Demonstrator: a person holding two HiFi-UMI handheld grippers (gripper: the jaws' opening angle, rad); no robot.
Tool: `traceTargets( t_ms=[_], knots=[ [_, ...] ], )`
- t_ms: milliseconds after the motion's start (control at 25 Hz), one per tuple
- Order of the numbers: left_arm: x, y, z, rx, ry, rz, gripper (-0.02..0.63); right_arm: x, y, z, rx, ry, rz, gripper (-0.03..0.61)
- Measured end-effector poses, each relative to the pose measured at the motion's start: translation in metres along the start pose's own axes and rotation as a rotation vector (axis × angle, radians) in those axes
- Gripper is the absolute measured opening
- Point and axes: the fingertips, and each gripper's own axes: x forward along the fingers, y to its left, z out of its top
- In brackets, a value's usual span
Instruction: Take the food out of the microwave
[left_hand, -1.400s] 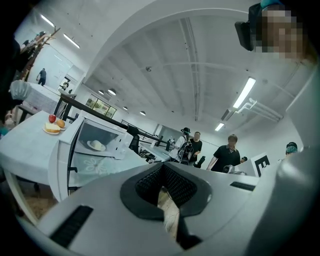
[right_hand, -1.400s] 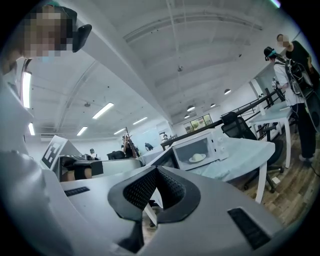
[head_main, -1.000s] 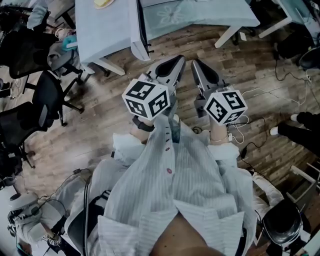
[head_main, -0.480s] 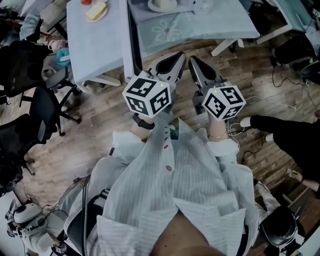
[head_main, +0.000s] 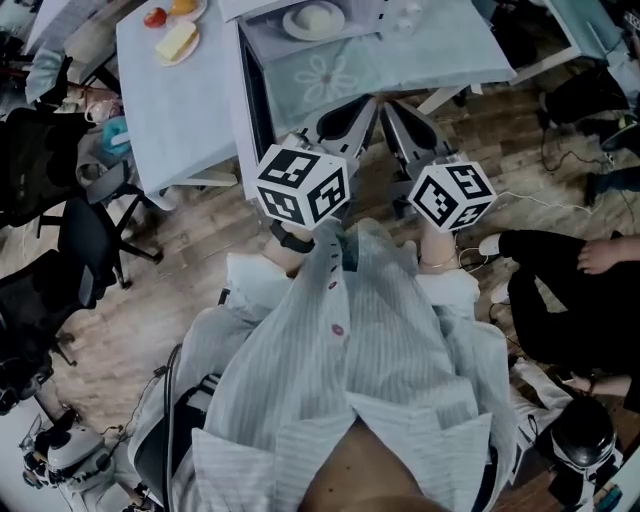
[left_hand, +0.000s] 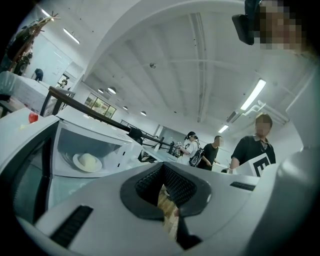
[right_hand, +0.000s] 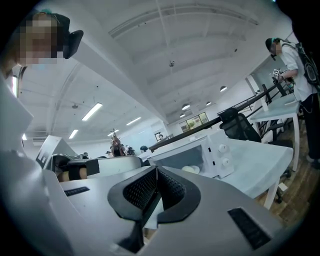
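Observation:
The white microwave stands on a pale table with its dark door swung open to the left. Inside it lies a white plate with a round pale bun, also in the head view as the plate with bun and in the right gripper view as the bun beside the knobs. My left gripper and right gripper point side by side at the table's near edge, short of the microwave. Both are shut with nothing between the jaws, as the left gripper and right gripper show.
A second plate with yellow food and a red tomato sits on the left table. Black office chairs stand on the left. A seated person is close on the right, and cables lie on the wooden floor. Other people stand beyond.
Both grippers have moved forward together, still shut. The table and microwave have come nearer in the head view, and the plate with the bun now shows.

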Motion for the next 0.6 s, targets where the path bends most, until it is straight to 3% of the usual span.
traceTargets(
  t_ms=[360,600],
  knots=[
    [0.039,0.022,0.003,-0.021,-0.016,0.035,0.008,0.033,-0.032,0.01,0.001,0.019,0.022,0.032],
    [0.079,0.056,0.014,-0.042,-0.056,0.118,0.008,0.073,-0.067,0.027,-0.011,0.056,0.094,0.032]
  ],
)
